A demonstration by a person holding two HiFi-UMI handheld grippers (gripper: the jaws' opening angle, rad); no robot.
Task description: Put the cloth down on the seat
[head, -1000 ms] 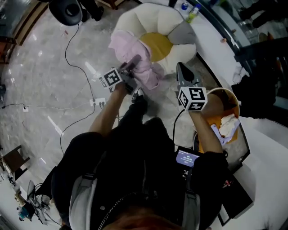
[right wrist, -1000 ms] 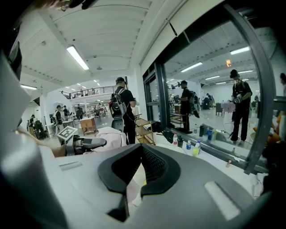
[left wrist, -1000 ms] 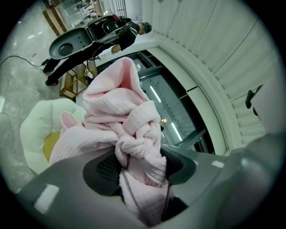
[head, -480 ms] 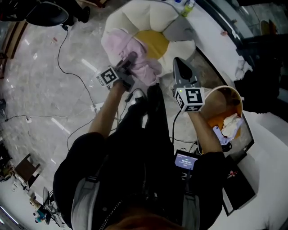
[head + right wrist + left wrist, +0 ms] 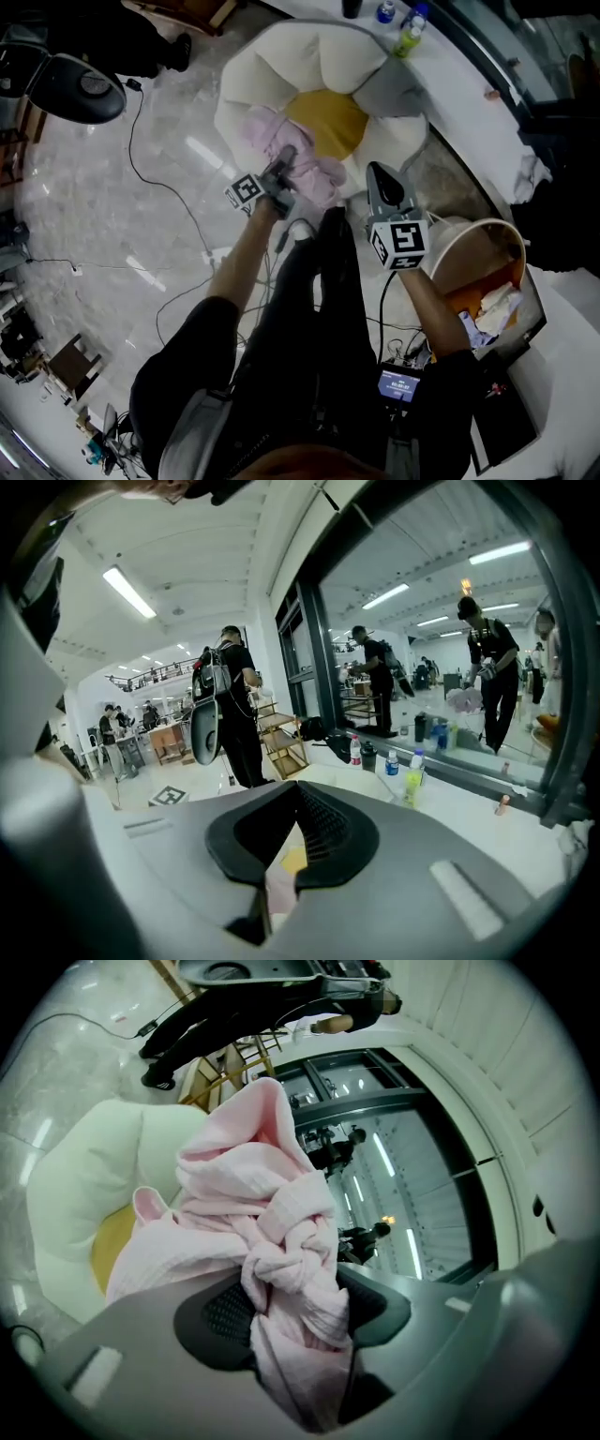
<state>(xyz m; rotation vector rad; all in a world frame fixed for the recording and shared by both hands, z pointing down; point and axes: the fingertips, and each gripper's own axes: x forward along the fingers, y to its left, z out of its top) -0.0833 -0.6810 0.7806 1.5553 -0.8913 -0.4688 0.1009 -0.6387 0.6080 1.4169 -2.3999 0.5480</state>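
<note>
A pink cloth [image 5: 314, 173] lies bunched over the near petals of the seat [image 5: 272, 66], a white flower-shaped cushion with a yellow centre. My left gripper [image 5: 284, 161] is shut on the cloth. In the left gripper view a knotted fold of the cloth [image 5: 281, 1241] is pinched between the dark pads of the left gripper [image 5: 295, 1302], and the rest drapes toward the seat [image 5: 84, 1176]. My right gripper [image 5: 380, 173] hovers to the right of the cloth, near the seat's front edge. In the right gripper view the right gripper [image 5: 291, 841] is shut with nothing in it.
An orange-lined bucket [image 5: 487, 246] holding cloths stands at the right beside the person's arm. Bottles [image 5: 408, 28] stand on the white ledge behind the seat. Cables [image 5: 159, 187] and a power strip [image 5: 220, 255] lie on the marble floor at the left. A black chair base [image 5: 80, 89] is at the far left.
The left gripper has carried the cloth lower onto the seat's near side. The right gripper has come forward beside it, and the person has stepped closer to the seat.
</note>
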